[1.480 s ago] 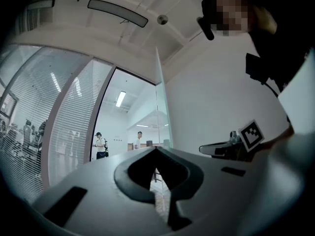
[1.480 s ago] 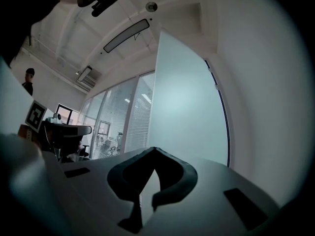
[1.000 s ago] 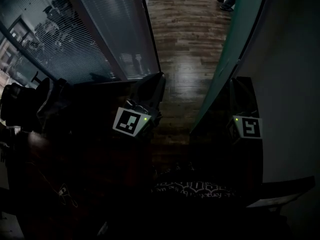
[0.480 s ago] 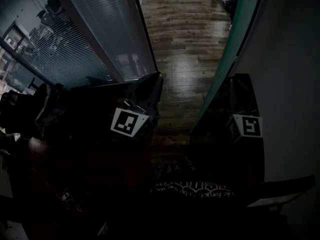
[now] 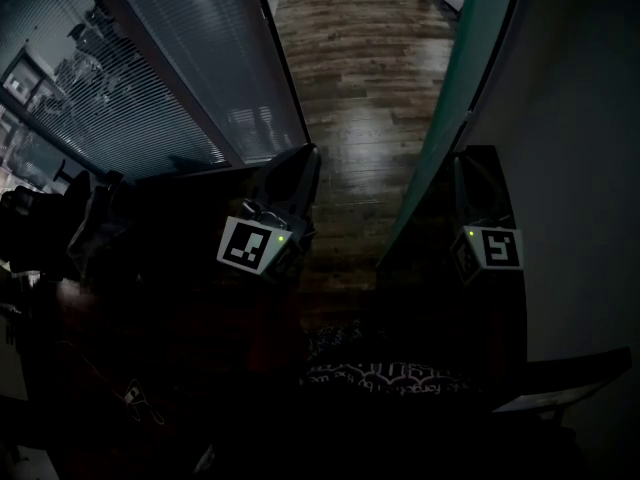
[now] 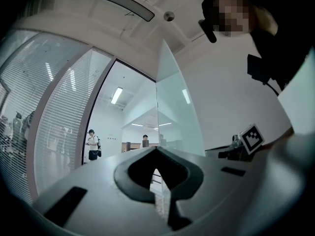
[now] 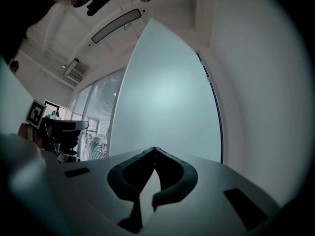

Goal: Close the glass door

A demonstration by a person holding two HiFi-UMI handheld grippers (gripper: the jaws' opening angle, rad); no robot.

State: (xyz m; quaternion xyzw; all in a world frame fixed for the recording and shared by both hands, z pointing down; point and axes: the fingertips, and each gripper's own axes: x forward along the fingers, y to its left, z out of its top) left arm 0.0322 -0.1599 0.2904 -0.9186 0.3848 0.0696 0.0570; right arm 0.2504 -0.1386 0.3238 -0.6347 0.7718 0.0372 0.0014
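Note:
The glass door [image 5: 455,98] stands open, seen edge-on as a green strip running down the head view. In the left gripper view its frosted pane [image 6: 178,117] rises just ahead, right of centre. In the right gripper view the pane [image 7: 167,97] fills the middle, with a dark edge line at its right. My left gripper [image 5: 292,173] points into the doorway to the left of the door, jaws shut and empty [image 6: 156,149]. My right gripper [image 5: 468,173] sits between the door and the wall, jaws shut and empty [image 7: 155,149], close to the pane; contact cannot be told.
A glass wall with blinds [image 5: 190,78] lines the left side. Dark wooden floor [image 5: 370,78] runs through the doorway. A white wall [image 5: 580,168] closes the right. People stand far beyond the opening [image 6: 92,144]. A dark office chair [image 7: 61,132] is at my left.
Both grippers have edged a little forward toward the doorway. Their jaws stay shut, and the door stands open much as before.

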